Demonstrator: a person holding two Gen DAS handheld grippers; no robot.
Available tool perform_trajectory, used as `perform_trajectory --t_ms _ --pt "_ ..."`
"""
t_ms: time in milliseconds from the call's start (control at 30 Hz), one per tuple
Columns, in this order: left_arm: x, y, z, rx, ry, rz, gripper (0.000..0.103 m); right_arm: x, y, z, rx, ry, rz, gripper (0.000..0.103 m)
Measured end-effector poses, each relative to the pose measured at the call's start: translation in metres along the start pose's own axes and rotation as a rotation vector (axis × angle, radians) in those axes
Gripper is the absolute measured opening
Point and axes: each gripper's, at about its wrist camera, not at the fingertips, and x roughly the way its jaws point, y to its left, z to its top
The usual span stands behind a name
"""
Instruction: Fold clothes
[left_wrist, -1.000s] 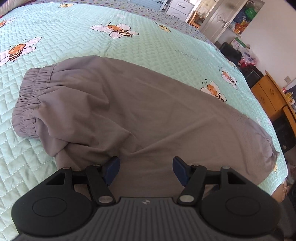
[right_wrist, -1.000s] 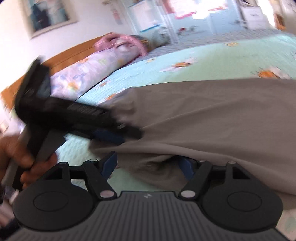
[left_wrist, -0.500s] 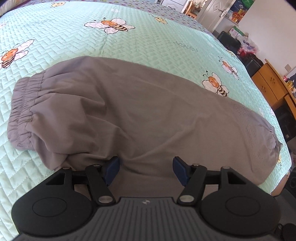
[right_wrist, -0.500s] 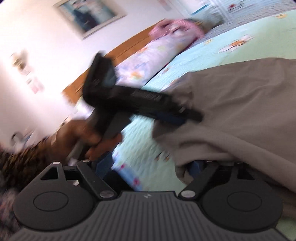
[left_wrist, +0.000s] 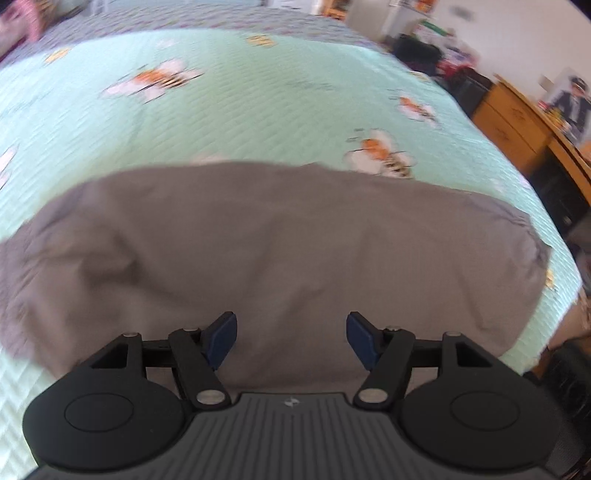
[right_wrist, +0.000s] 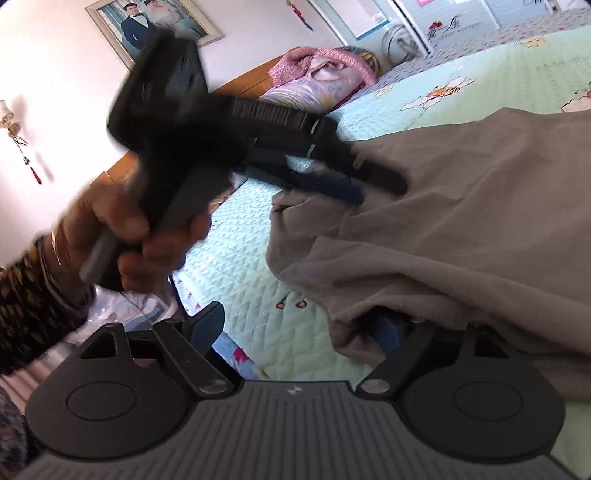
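Two grippers hover over one pair of grey trousers (left_wrist: 280, 240) spread across the bed (left_wrist: 229, 122), and our next move turns on how that garment lies: its long axis runs side to side across the left wrist view, one end trailing off the left edge of the picture, the other end near the bed's edge on the right. Our left gripper (left_wrist: 291, 334) looks down on the trousers' near long edge with its blue fingers (left_wrist: 221, 338) standing well apart and nothing caught between them; cloth shows only beyond and below them. Our right gripper (right_wrist: 301, 326) sits at one rumpled end of the trousers (right_wrist: 461, 229). Its jaws have just been opening; one finger stands clear over the bedspread while loose fabric drapes over the other, not pinched between the two.

We judge the right gripper the nearer to a graspable corner. The cloth looks thin, soft and matte, creasing easily. Beneath it the mint bedspread (right_wrist: 236, 258) is quilted in a zigzag stitch with printed bees.
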Motion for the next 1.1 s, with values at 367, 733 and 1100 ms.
perform_trajectory --t_ms 367,733,1100 --pt "0.091 -0.069 0.060 0.177 0.134 -0.187 0.066 -0.007 -0.011 -0.006 -0.028 -0.045 0.040 0.085" --pt "0.141 -0.081 0.093 0.302 0.170 -0.058 0.046 -0.016 -0.023 0.005 -0.029 0.059 0.228 0.086" --pt "0.146 -0.086 0.097 0.302 0.165 -0.066 0.055 -0.024 -0.006 -0.004 -0.007 0.039 0.200 0.085"
